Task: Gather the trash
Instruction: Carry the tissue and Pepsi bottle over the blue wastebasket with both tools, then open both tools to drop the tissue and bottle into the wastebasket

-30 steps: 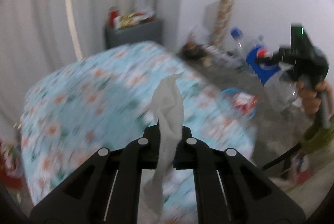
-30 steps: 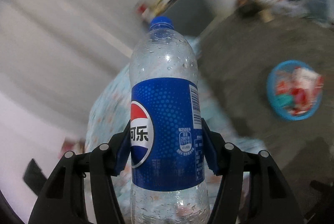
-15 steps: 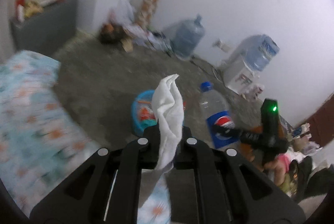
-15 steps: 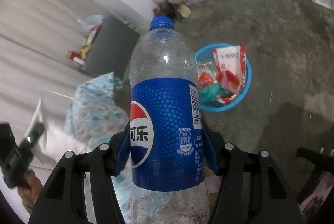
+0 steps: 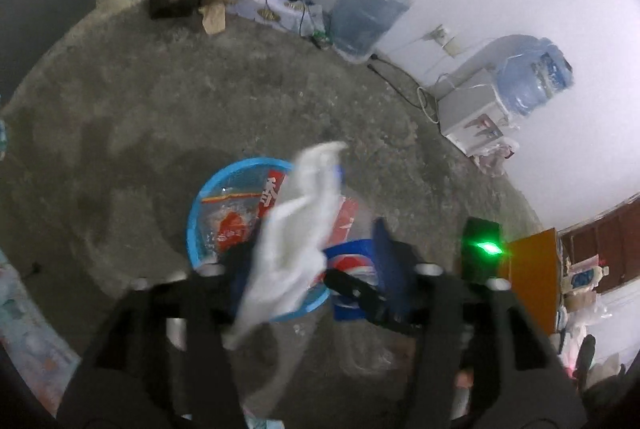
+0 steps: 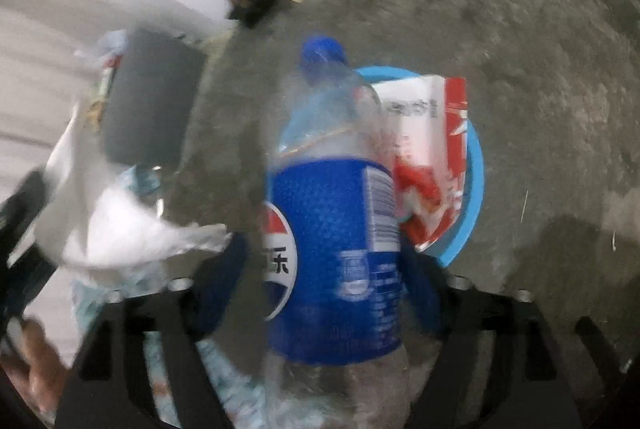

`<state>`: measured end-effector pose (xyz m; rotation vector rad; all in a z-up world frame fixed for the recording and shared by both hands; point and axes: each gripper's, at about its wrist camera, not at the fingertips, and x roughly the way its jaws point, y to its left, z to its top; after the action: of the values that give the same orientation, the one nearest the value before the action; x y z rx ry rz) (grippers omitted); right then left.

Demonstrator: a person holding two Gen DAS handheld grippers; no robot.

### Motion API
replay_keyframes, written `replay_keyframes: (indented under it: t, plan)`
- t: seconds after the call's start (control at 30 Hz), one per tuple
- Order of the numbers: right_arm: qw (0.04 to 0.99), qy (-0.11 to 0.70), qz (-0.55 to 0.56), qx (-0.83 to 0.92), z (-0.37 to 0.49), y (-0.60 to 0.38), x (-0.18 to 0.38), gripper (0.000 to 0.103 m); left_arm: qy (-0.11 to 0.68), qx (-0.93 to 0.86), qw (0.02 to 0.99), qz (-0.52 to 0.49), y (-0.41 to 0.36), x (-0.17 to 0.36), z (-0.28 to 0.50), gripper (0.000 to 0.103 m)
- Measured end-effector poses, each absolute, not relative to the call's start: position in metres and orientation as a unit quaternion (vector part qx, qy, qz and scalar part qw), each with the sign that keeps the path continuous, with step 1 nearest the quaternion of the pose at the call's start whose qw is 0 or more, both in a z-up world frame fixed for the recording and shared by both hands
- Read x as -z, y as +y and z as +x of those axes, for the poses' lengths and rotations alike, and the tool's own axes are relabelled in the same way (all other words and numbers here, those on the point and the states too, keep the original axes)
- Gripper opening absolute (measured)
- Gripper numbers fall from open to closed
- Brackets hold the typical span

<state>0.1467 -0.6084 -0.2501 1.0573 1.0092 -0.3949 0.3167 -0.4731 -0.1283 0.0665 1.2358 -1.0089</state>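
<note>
1. The left tongs [image 5: 316, 293] are opening; a second ago they pinched the white tissue [image 5: 298, 229], which now hangs loose between the jaws, seemingly let go, though blur hides any contact

2. The right tongs [image 6: 320, 293] are opening too, and the blue-labelled bottle [image 6: 334, 229] that they clamped stands between spread jaws, apparently released

3. Both hands have swung from the bed to just above the blue basket [image 5: 196, 225] on the floor, already holding red wrappers [image 6: 436, 165]

4. I judge both pieces are being dropped in
</note>
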Motion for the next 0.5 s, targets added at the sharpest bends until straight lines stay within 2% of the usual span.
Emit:
replay_keyframes:
  t: [0.13, 0.5]
  plan:
    - [0.716, 0.441, 0.506, 0.192, 0.133, -0.616, 0.268, 0.076, 0.549, 0.462, 0.695, 0.042, -0.467, 0.132, 0.309, 0.053]
    - [0.751, 0.397, 0.482, 0.212, 0.102, -0.583, 0.222, 0.076, 0.475, 0.487, 0.732, 0.027, -0.406, 0.042, 0.277, 0.053]
